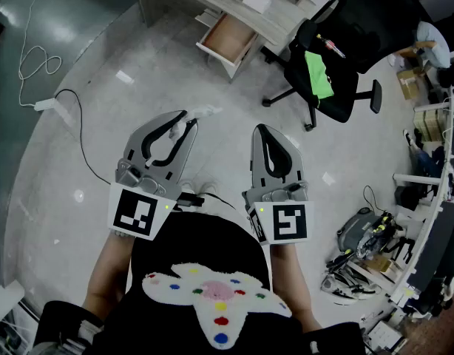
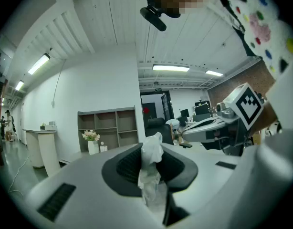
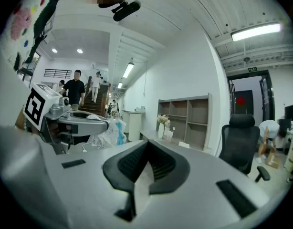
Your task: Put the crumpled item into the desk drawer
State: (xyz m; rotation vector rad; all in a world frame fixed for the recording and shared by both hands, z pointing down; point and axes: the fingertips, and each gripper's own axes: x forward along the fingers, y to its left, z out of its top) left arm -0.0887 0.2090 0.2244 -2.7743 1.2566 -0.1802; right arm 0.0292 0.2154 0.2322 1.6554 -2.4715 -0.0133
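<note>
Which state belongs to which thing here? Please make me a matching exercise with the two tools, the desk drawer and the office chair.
Things:
1. left tool
2. right tool
3. desk drawer
4. office chair

States:
A. pulled open
B. has a green cloth on it
C. shut on a crumpled tissue
D. shut, holding nothing

Pairs: 1-C, 2-D, 3-A, 4-B.

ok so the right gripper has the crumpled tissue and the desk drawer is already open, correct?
No. The left gripper holds the crumpled tissue, pinched between its fingers, as the left gripper view shows; the right gripper is shut on nothing. The desk drawer is already open.
</note>
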